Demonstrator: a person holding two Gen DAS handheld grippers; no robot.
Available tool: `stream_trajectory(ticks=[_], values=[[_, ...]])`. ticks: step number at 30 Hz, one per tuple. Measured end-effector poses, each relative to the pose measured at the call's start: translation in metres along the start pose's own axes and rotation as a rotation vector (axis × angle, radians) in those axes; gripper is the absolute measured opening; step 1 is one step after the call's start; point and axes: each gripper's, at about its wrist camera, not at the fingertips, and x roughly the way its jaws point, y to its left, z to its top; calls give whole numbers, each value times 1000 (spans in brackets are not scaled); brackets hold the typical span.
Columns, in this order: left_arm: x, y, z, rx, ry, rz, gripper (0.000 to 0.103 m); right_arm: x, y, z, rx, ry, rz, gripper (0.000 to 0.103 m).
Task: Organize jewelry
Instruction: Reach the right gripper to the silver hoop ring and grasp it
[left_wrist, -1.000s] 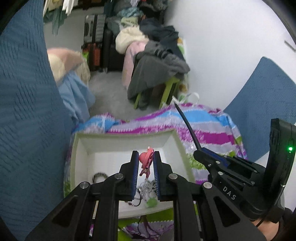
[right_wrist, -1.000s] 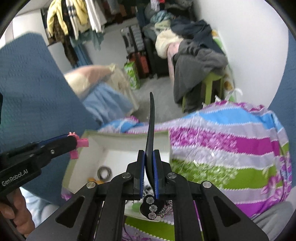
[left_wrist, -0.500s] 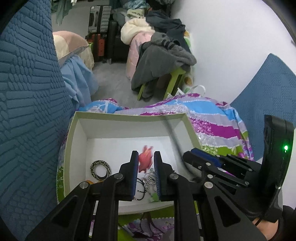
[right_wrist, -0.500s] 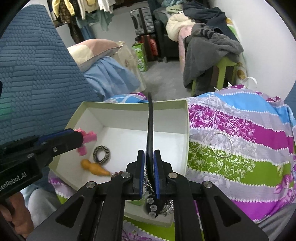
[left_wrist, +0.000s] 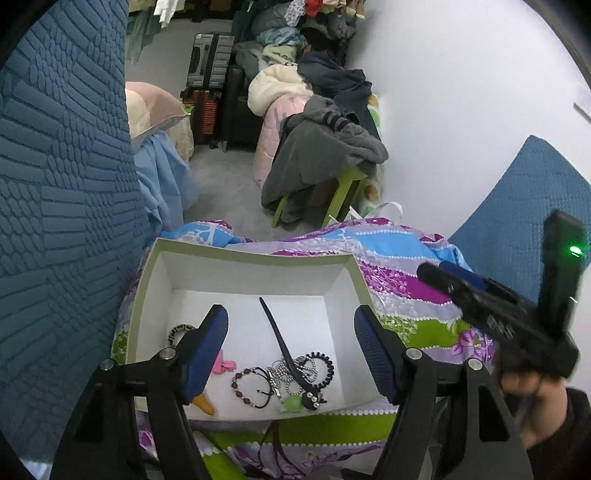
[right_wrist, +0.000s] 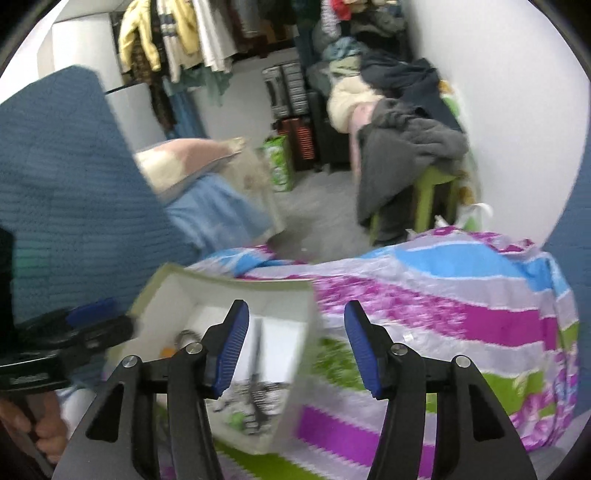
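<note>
A white box (left_wrist: 258, 267) with a pale green rim sits on a striped purple, blue and green cloth (left_wrist: 406, 280). Inside lie a black hair stick (left_wrist: 279, 338), a pink clip (left_wrist: 223, 365), a patterned ring bangle (left_wrist: 177, 331), a dark bead bracelet (left_wrist: 245, 384), a ball chain with a black spiral tie (left_wrist: 312, 365), a green bead (left_wrist: 291, 402) and an orange piece (left_wrist: 205, 402). My left gripper (left_wrist: 291, 350) is open and empty above the box. My right gripper (right_wrist: 297, 347) is open and empty, over the box's right wall (right_wrist: 303, 332); it also shows at the right of the left wrist view (left_wrist: 487, 306).
Blue quilted cushions stand at the left (left_wrist: 55, 206) and right (left_wrist: 517, 206). Beyond the cloth is grey floor, a green stool heaped with dark clothes (left_wrist: 325, 162), suitcases (left_wrist: 207, 85) and a pillow on blue fabric (left_wrist: 159, 122). A white wall is at the right.
Both grippers have opened. The pink clip left the left gripper and the black hair stick left the right one; both now lie in the box. The right gripper has drawn back to the right.
</note>
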Motion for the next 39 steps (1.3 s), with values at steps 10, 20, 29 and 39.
stream_trajectory(ticks=[10,20,29,39], values=[[7,-7,-7,10,13,5,71,75,-74,-38,57,118,-61,65],[27,-4,-10,20,62,17,71,139,-80,-75,-7,221,-114,75],[30,2,-15,9,72,43,71,141,-82,-75,-19,179,-142,71],[26,2,-13,2,67,49,71,140,-81,-73,-1,212,-182,64]])
